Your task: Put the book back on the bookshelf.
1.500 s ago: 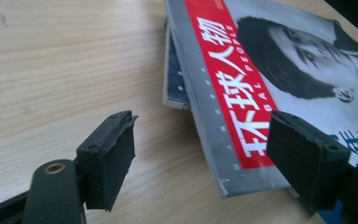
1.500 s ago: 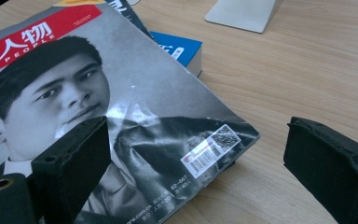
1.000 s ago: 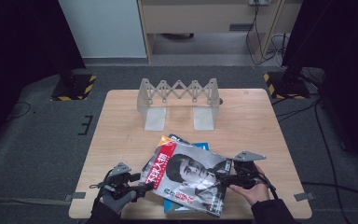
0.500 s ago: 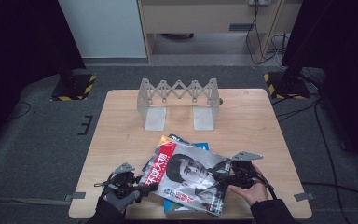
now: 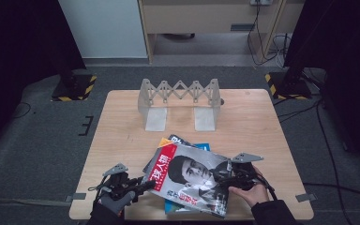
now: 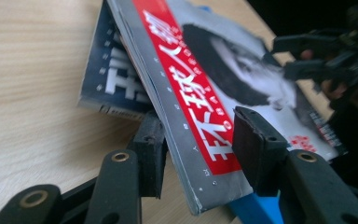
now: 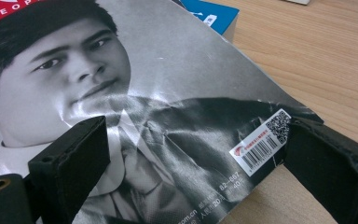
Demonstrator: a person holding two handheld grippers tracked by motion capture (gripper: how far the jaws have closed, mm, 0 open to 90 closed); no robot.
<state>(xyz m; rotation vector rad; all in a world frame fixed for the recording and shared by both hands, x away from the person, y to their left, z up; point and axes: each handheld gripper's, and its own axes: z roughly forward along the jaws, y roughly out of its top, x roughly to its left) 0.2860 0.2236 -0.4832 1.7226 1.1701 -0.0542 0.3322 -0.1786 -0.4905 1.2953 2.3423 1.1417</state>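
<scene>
Magazine (image 5: 192, 178) edge between our left gripper (image 6: 193, 140) jaws, just closing but not clamped; right gripper (image 7: 196, 154) straddles its corner, unclenched.

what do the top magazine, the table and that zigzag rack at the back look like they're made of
Top magazine: glossy coated paper; light glares off its cover, which bends and creases.
Table: pale wood or wood-look laminate, matte, with visible grain lines; which one is unclear.
Zigzag rack: probably grey plastic or painted metal, dull and evenly coloured; too far off to settle.
</scene>
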